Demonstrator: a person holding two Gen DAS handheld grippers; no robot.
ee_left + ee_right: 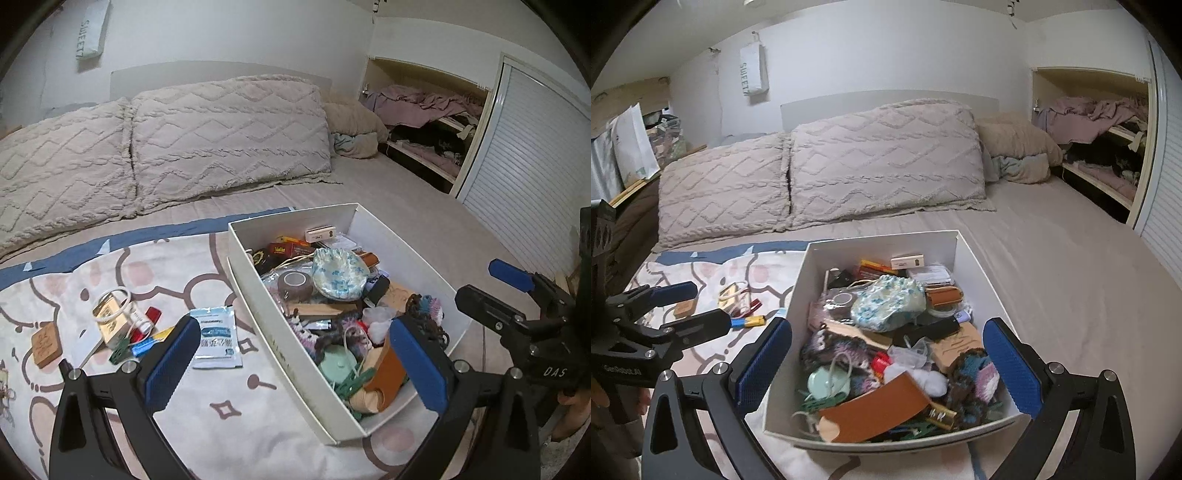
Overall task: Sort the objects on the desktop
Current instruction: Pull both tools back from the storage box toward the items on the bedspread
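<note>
Cluttered box point(882, 240) – pillows point(886, 158) behind, both tools empty

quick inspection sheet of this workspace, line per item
surface: patterned blanket spread on a bed
job's things: white box heaped with small items; brown strap and floral pouch on top
clutter: sachet, wooden tag, small boxes and tubes loose on the blanket left of the box
grippers: left gripper and right gripper both open, holding nothing
cables: white cord looped over a small box
surroundings: two pillows, open shelf of clothes
</note>
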